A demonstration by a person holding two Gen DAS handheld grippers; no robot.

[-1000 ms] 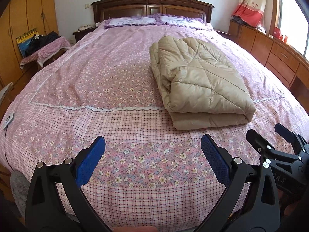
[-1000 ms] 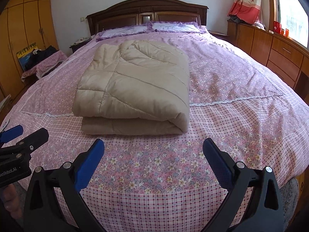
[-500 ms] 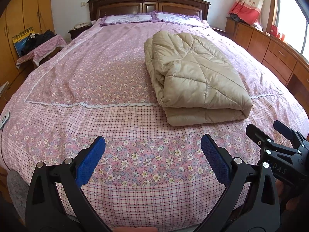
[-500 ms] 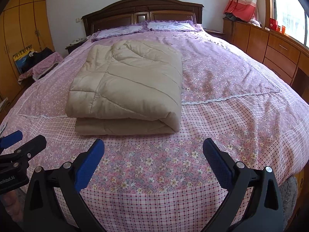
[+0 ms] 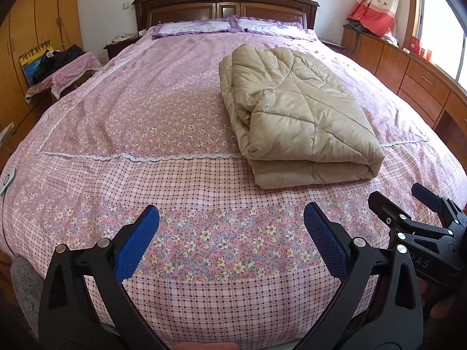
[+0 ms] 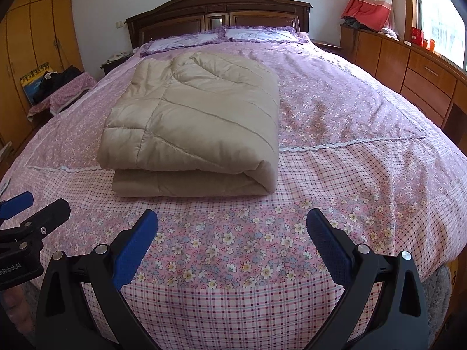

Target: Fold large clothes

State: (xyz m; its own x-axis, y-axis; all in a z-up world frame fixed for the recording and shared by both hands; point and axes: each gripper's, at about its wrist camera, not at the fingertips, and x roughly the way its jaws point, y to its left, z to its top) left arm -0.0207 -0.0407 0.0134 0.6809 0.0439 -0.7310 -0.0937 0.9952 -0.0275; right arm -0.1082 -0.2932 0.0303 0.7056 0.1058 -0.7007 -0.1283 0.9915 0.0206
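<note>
A folded beige quilt [image 5: 300,116] lies on the bed [image 5: 163,110], right of its middle and nearer the foot edge than the headboard [image 5: 224,3], with its thick fold facing the foot. The left gripper [image 5: 232,226] and right gripper [image 6: 232,227] hover side by side over the foot edge, apart from the quilt. Both have jaws spread wide and hold nothing.
</note>
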